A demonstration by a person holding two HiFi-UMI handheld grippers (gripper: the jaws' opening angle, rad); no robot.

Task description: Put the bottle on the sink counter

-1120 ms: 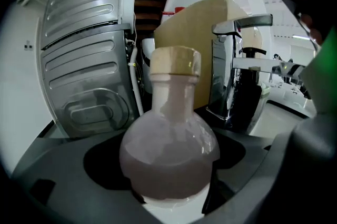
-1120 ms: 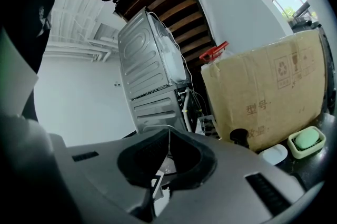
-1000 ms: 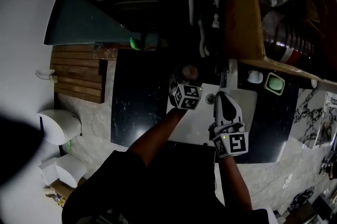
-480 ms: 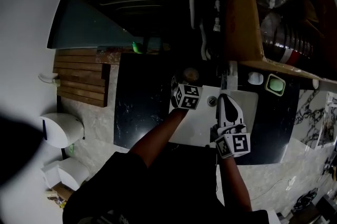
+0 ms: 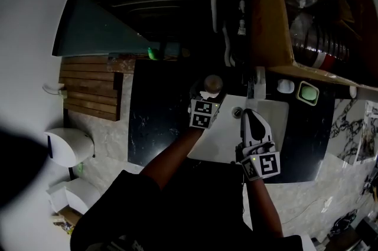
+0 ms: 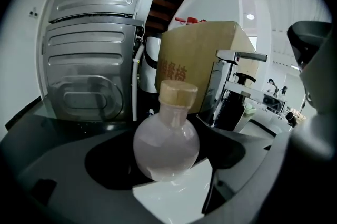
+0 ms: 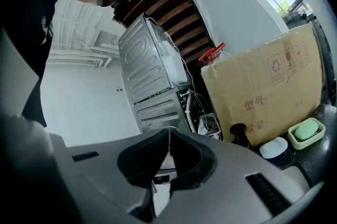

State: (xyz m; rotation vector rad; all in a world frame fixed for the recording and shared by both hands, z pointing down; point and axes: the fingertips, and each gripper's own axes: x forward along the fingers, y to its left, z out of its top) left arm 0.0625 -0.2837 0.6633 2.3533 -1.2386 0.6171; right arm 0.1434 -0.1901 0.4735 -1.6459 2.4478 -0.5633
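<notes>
Washroom: sink [image 5: 227, 134], faucet [image 6: 239, 57], soap dish [image 5: 308, 93].

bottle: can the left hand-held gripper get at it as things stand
Probably yes. The bottle stands upright between the open jaws of the left hand-held gripper, with nothing between them, so the jaws would only need to close on it.

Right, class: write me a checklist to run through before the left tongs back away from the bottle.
1. Bottle upright: ok.
2. Cap on: ok.
3. Left tongs open, with a gap on each side of the bottle: ok.
4. Bottle fully on the counter, not over the basin: cannot tell; it stands right where they meet.
5. Right tongs shut, empty, off to the side: ok.
</notes>
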